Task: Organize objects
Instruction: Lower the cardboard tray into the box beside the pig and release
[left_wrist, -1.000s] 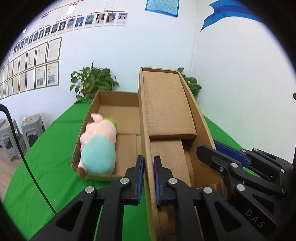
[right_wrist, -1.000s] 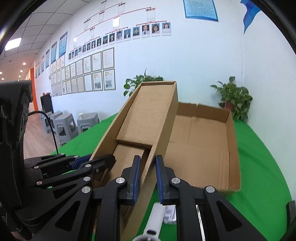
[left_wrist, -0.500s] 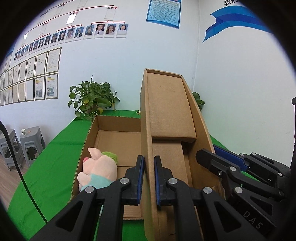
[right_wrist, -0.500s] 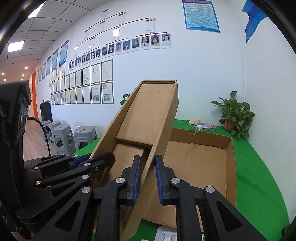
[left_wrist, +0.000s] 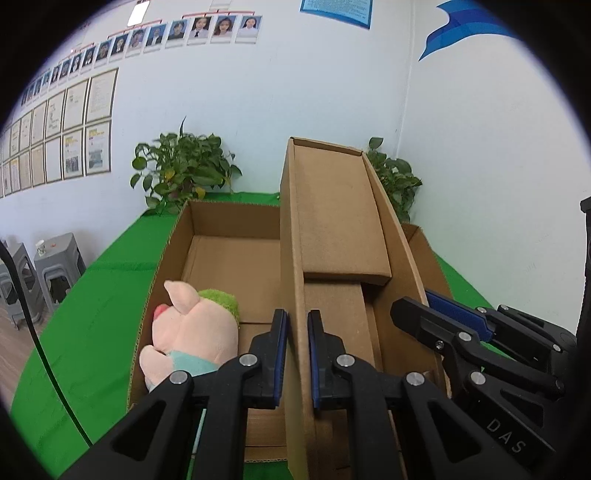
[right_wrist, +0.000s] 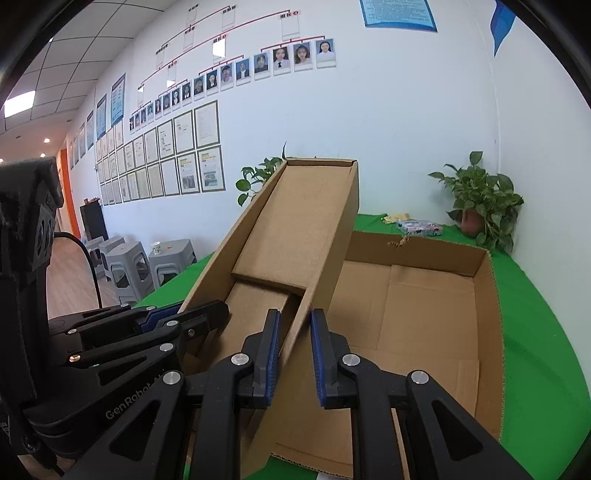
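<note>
Two potted plants (right_wrist: 480, 199) beyond green tabletop (right_wrist: 543, 369)

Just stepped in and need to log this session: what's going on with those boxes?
A person is holding a narrow cardboard box with two handheld grippers: the left gripper clamps its left side wall, the right gripper its right wall. The box is tilted up over a larger open cardboard box on the green table. A pink plush pig lies inside the larger box, at its left side.
</note>
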